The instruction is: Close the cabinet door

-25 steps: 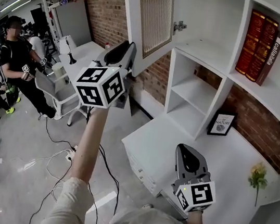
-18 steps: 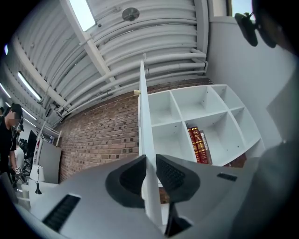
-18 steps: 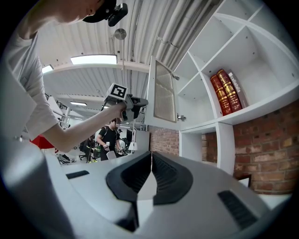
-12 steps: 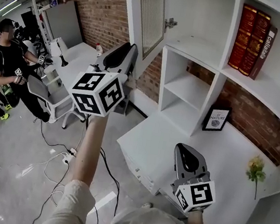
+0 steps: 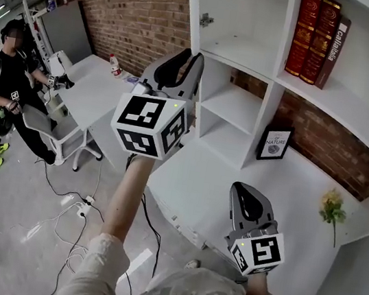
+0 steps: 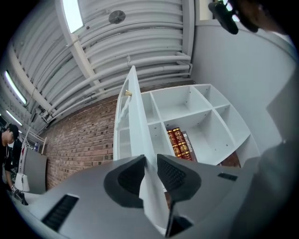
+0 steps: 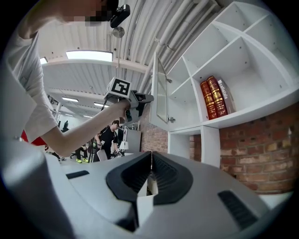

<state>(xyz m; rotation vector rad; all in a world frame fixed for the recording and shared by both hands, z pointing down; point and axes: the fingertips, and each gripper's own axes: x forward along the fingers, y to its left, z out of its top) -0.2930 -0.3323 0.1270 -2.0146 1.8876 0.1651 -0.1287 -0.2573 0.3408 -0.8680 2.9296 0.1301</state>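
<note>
The white cabinet door [image 6: 135, 135] stands open, edge-on to the left gripper view, and shows as a thin panel [image 7: 161, 91] in the right gripper view. In the head view it is a narrow white strip [image 5: 193, 6] beside the hinge [image 5: 206, 20]. My left gripper [image 5: 190, 59] is raised with the door's lower edge between its jaws [image 6: 151, 161]. Those jaws are opening, though the pads still touch the panel. My right gripper [image 5: 247, 191] hovers low over the white counter [image 5: 200, 180], shut and holding nothing [image 7: 151, 158].
Red books [image 5: 317, 36] stand on the upper shelf, with a framed picture [image 5: 273, 145] and a yellow flower [image 5: 331, 205] below. At the left are a person [image 5: 8, 74], a chair [image 5: 48, 129], a desk with a bottle [image 5: 115, 65], and floor cables [image 5: 70, 209].
My left gripper has swung right toward the shelves, taking the door with it. The door's slatted face no longer shows in the head view. The right gripper has barely moved.
</note>
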